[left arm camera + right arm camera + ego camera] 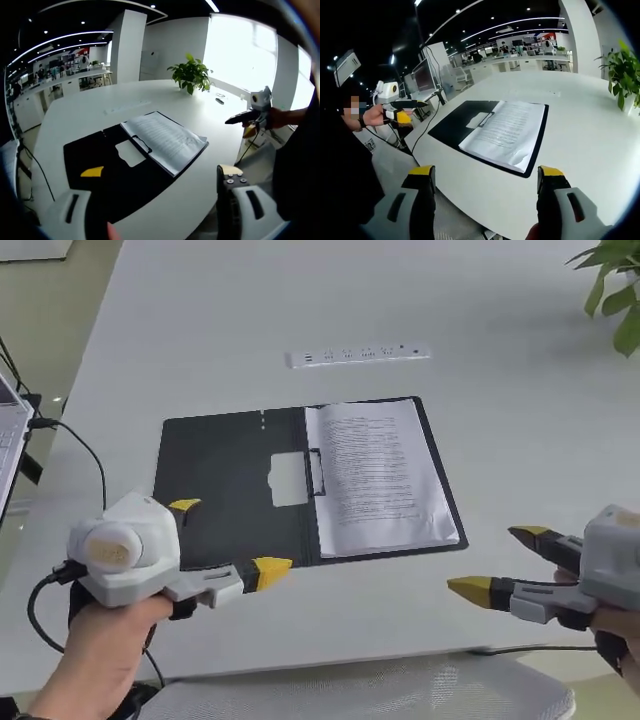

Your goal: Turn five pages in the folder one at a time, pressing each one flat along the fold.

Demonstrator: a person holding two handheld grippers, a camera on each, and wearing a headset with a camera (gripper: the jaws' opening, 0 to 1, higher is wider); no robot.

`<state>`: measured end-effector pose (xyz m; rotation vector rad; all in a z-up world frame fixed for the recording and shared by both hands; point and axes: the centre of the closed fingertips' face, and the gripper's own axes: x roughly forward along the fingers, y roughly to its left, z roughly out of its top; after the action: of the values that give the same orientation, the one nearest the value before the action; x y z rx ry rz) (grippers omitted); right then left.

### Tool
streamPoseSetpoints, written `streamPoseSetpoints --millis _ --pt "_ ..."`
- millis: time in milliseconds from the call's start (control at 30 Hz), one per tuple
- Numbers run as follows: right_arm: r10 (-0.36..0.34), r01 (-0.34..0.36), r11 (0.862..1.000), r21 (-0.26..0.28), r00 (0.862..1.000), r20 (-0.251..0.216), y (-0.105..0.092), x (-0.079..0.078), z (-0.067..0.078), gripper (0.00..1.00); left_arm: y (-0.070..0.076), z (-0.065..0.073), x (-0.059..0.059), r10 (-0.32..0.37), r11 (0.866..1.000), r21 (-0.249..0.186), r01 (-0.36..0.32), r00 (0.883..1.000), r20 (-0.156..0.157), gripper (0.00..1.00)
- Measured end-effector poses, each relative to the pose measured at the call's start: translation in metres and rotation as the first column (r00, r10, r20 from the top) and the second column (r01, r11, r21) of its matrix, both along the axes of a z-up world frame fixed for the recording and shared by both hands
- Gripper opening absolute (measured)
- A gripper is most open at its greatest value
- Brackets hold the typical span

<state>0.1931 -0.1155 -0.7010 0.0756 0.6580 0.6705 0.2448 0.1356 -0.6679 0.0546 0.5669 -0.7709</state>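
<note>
folder [230, 490] lying open flat on white table [520, 410], black inner cover showing on left half, paper stack [380, 480] sitting on right half

left gripper [228, 538] hovering over folder's near left corner, jaws spread wide, gripping nothing

right gripper [499, 560] hanging just off near right corner, clear of pages, jaws also wide apart, empty

power strip [358, 355] lying beyond folder, plant [615, 290] poking in at far right
</note>
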Motion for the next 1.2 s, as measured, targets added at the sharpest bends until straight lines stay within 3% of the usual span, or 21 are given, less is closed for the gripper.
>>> streamPoseSetpoints --millis 300,633,933,1200 --pt "-0.001 0.001 1.0 0.003 1.0 0.001 -0.003 0.004 0.0 0.83 -0.052 0.0 0.021 -0.1 0.995 -0.007 0.1 0.995 0.013 0.89" --pt "-0.012 0.012 1.0 0.017 1.0 0.001 -0.009 0.009 0.001 0.83 -0.119 -0.003 0.038 -0.2 0.978 -0.061 0.2 0.98 0.008 0.88" --pt "-0.01 0.011 1.0 0.023 1.0 -0.007 -0.011 0.01 -0.002 0.83 -0.168 -0.023 0.051 -0.279 0.96 -0.031 0.278 0.96 -0.002 0.87" --pt "0.001 -0.001 1.0 0.027 1.0 -0.021 -0.013 0.006 -0.008 0.83 -0.196 -0.052 0.054 -0.31 0.951 -0.008 0.31 0.95 -0.037 0.85"
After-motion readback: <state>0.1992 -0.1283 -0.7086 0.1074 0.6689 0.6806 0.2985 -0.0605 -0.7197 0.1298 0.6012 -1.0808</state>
